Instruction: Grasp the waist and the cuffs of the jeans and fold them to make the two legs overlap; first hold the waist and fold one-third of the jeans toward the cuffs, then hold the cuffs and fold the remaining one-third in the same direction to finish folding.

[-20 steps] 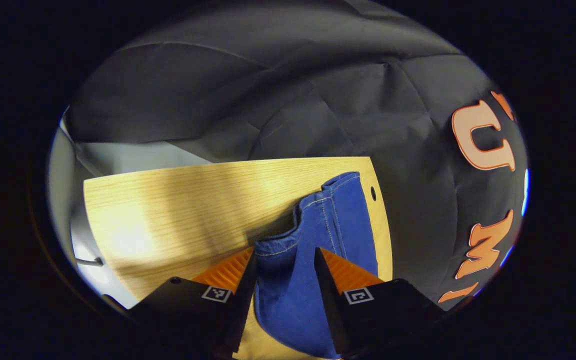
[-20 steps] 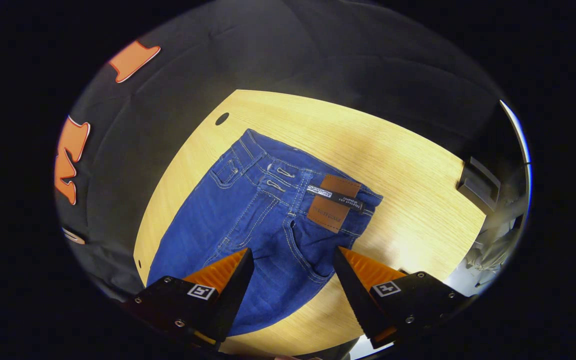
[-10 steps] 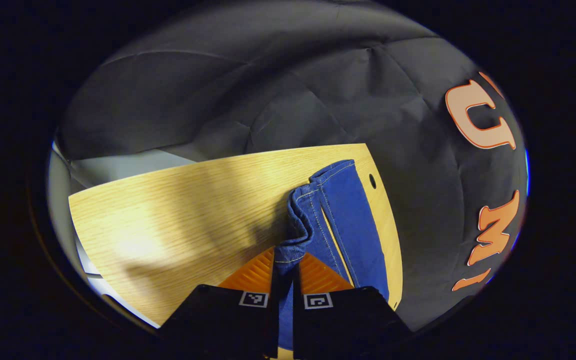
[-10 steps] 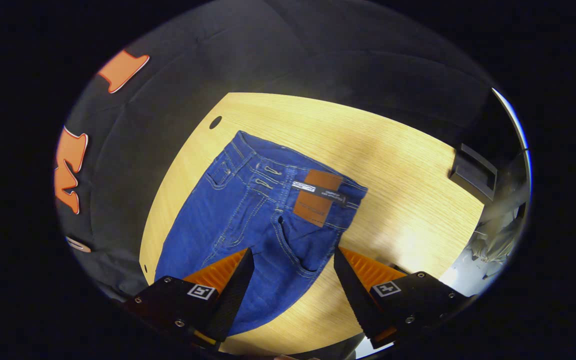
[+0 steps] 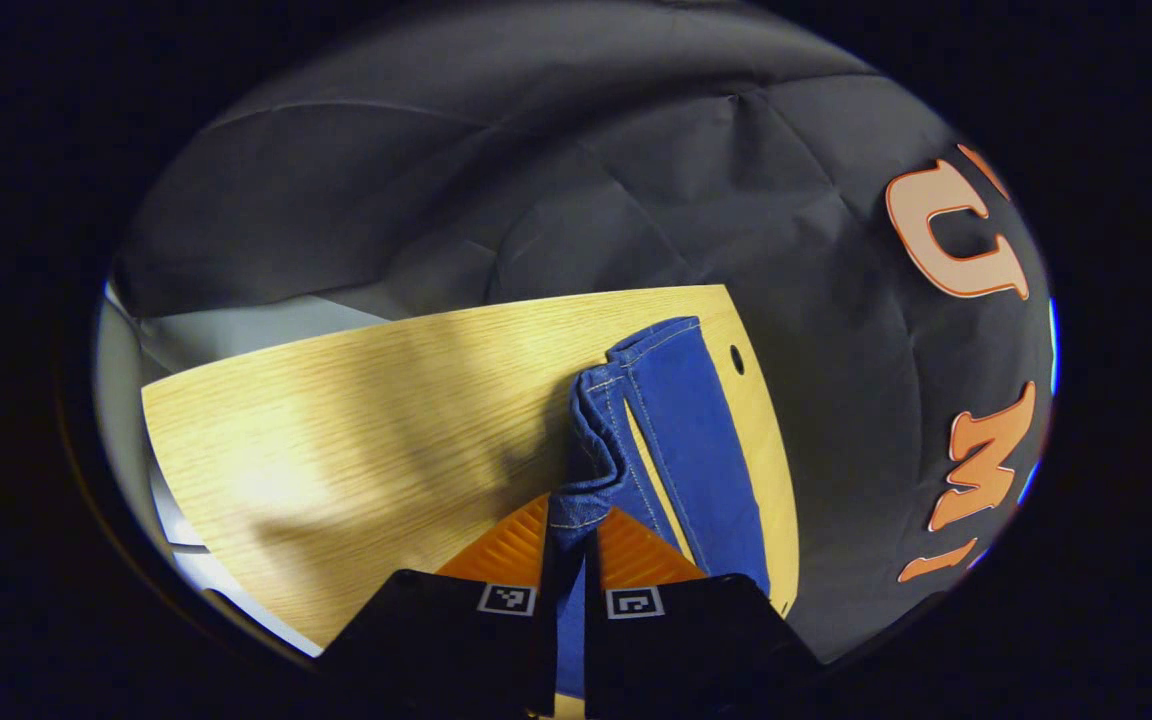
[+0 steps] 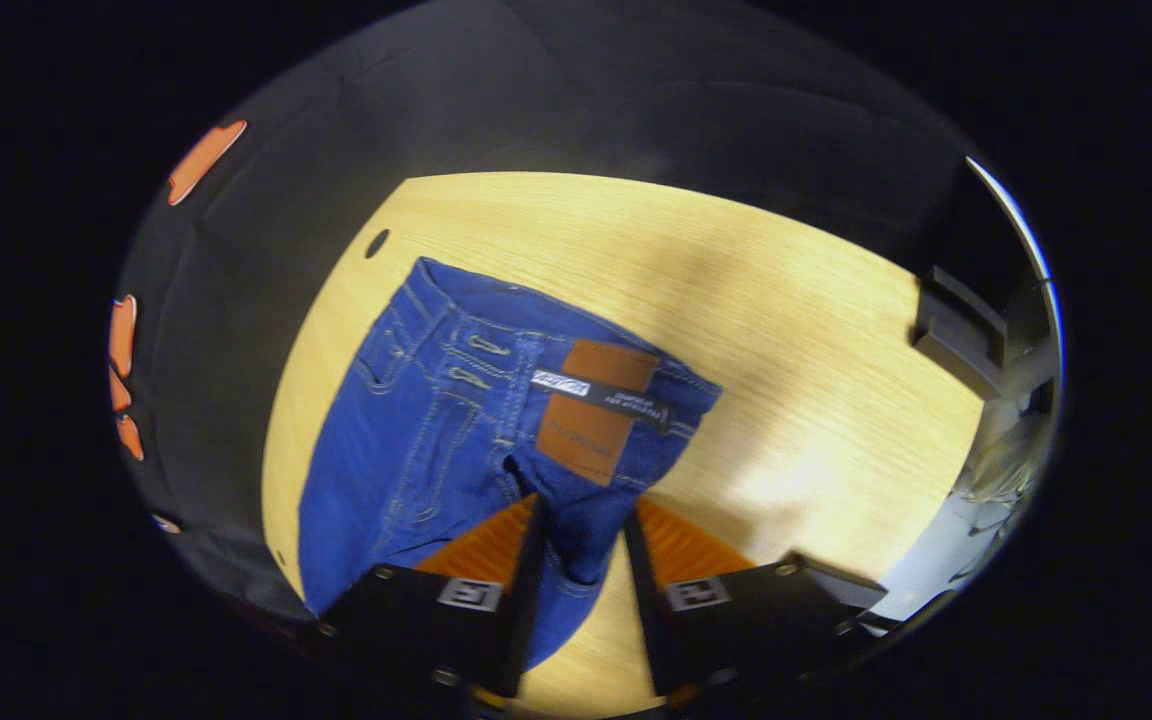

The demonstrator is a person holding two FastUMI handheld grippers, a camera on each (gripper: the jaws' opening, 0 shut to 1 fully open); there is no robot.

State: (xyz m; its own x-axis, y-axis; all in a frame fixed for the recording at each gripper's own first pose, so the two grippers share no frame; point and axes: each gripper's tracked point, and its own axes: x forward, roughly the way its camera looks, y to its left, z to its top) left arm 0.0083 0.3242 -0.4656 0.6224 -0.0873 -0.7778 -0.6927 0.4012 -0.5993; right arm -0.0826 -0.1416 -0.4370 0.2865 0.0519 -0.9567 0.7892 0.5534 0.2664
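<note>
Two ends of the jeans (image 6: pixel 436 420) are in play: the waist (image 6: pixel 546 350) lies flat on the desk (image 6: pixel 786 330) at its left part, brown patch (image 6: pixel 596 410) up, and the cuffs (image 5: pixel 656 400) lie at the desk's far right corner in the left gripper view, near a small hole (image 5: pixel 736 358) in the top. There one cuff is bunched and raised off the wood while the other lies flat just beside it.

The left gripper (image 5: pixel 571 540) is pressed together on the raised cuff, cloth running between its orange fingers (image 5: pixel 506 545). The right gripper (image 6: pixel 581 535) stands narrowed over the hip below the patch, with denim in the gap; whether both fingers already press on it I cannot tell.

This looks like the first step, taking hold at waist and cuff so one leg can be laid over the other. Next, the right gripper likely needs a firm pinch, then both should lift and carry their side across together, keeping the cloth taut so the legs overlap evenly.
</note>
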